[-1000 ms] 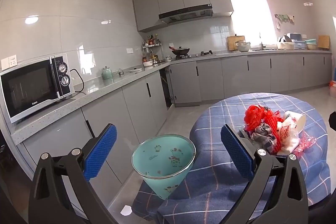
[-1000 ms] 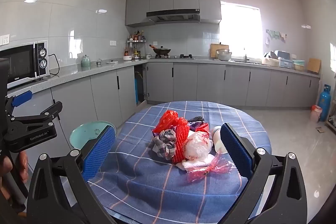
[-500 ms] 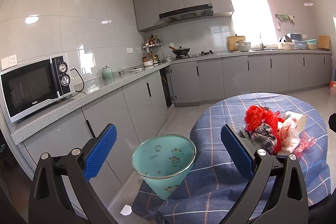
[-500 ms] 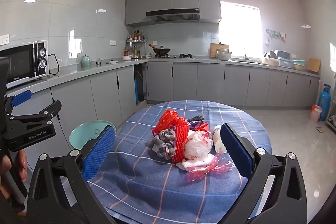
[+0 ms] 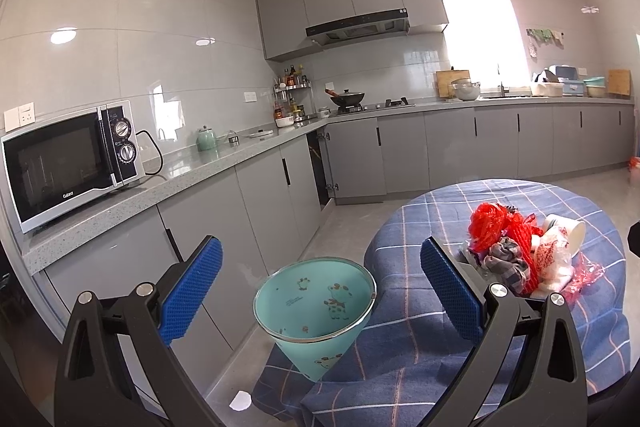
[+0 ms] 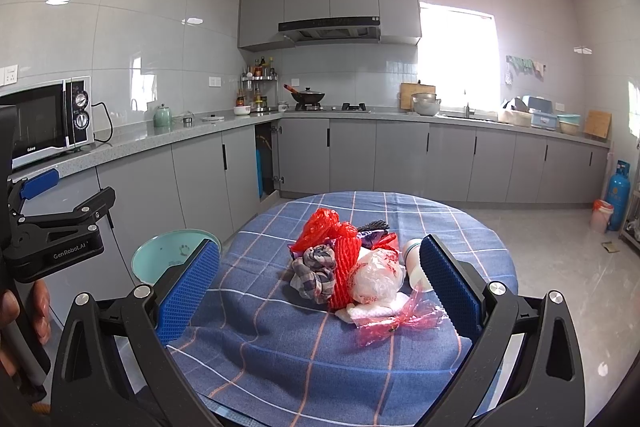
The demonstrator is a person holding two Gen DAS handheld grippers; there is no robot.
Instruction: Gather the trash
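A heap of trash (image 6: 348,267) lies on a round table with a blue checked cloth (image 6: 280,347): red foam netting, a grey checked rag, a clear plastic bag, a white paper cup (image 6: 414,261) and a pink wrapper (image 6: 396,319). The same heap (image 5: 516,255) shows at the right of the left wrist view. A teal waste bin (image 5: 316,307) with cartoon prints stands on the floor beside the table's left edge. My left gripper (image 5: 320,283) is open above the bin. My right gripper (image 6: 320,279) is open, short of the heap, holding nothing.
Grey kitchen cabinets and a worktop (image 5: 224,163) run along the left and back walls, with a microwave (image 5: 68,163) on the left. A blue gas cylinder (image 6: 618,193) and a small red-lined bin (image 6: 601,215) stand at the far right. A white scrap (image 5: 240,401) lies on the floor.
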